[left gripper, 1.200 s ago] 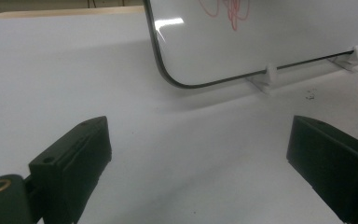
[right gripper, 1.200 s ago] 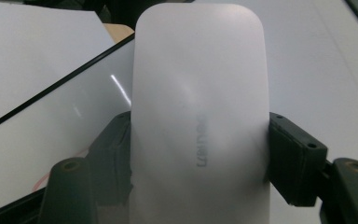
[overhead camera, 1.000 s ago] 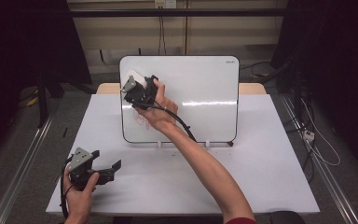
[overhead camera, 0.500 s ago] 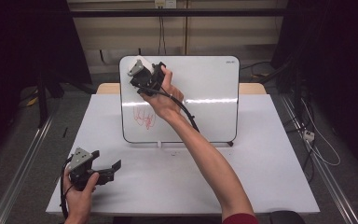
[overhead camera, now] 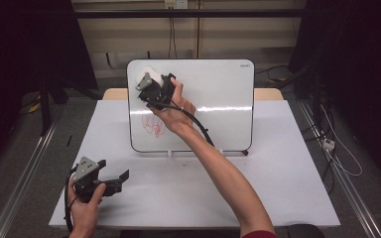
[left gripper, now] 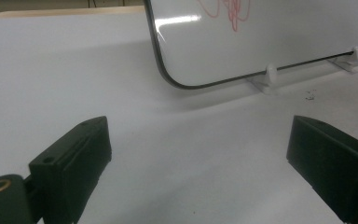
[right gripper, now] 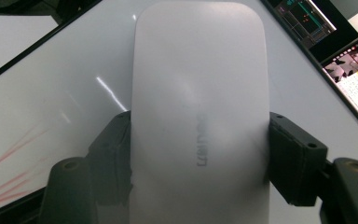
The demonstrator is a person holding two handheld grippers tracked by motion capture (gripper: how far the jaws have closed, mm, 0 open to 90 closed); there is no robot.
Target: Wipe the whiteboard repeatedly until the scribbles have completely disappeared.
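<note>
One white eraser, a smooth rounded block with faint grey lettering on its back, sits clamped between the two black jaws of the right gripper, which press on its long sides. In the high view the eraser lies against the upper left corner of the whiteboard, and the right gripper is held up there by the person's right hand, the forearm reaching in from the bottom of the view. Just below the eraser, on the lower left part of the board, is a red scribble; the right gripper view catches a few of its red strokes at the lower left edge.

The whiteboard stands nearly upright on small white feet at the far side of the white table, its dark rim rounded at the corners.

Well apart from the board, near the table's front left corner, the left gripper rests low in the person's left hand. Its jaws are spread wide with nothing between them, and the left gripper view looks across bare tabletop toward the board's lower corner and the scribble above it.
</note>
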